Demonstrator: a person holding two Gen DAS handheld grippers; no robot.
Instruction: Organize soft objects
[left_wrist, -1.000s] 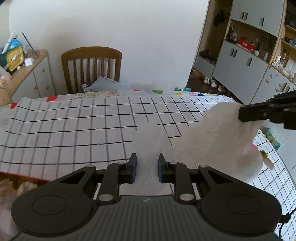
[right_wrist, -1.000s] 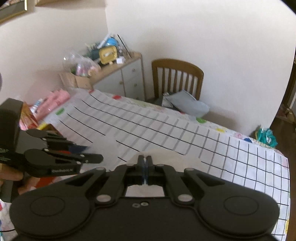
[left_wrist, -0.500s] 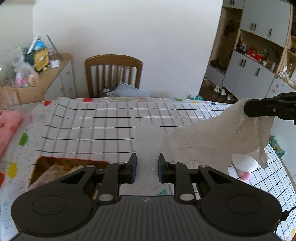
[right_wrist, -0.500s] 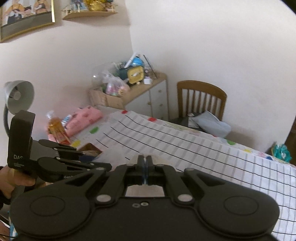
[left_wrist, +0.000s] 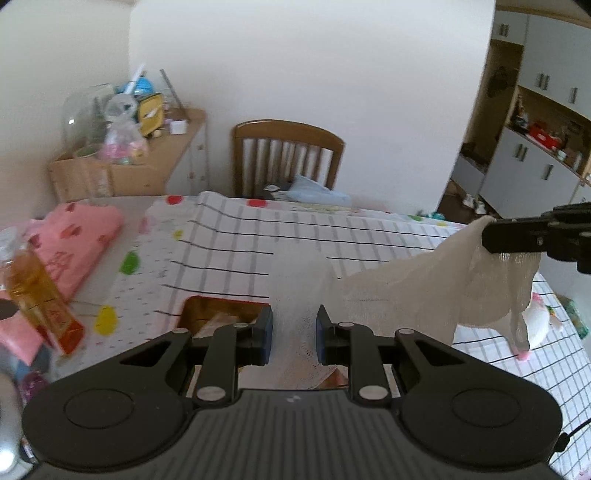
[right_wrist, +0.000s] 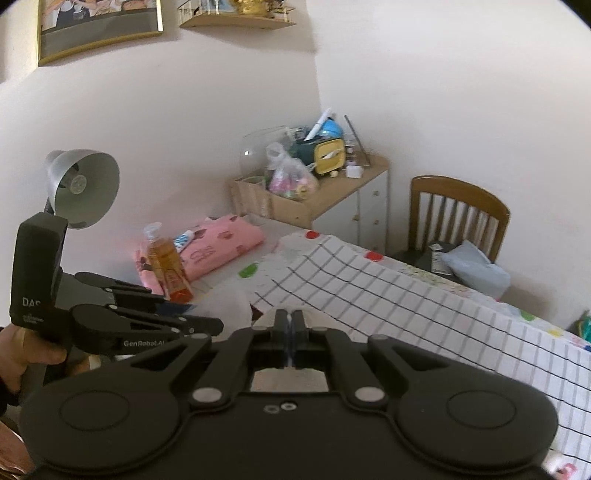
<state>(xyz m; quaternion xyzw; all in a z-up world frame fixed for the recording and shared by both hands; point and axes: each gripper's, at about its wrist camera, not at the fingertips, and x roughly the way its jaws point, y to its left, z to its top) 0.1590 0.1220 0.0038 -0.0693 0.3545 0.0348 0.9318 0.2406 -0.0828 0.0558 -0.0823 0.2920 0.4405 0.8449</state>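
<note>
We've got the gauze (left_wrist: 406, 291) pinched at two points so it hangs stretched between us, clear of the table (left_wrist: 229, 236): left gripper (left_wrist: 294, 334) clamped on a bunched fold, right gripper (right_wrist: 290, 328) fully closed on the far corner, slack drooping below it. Held spread like this it's probably ready to fold or drop into the box (left_wrist: 207, 314) under the left jaws

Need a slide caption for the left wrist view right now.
Left gripper and right gripper hold a white gauze cloth stretched above the checked tablecloth.
</note>
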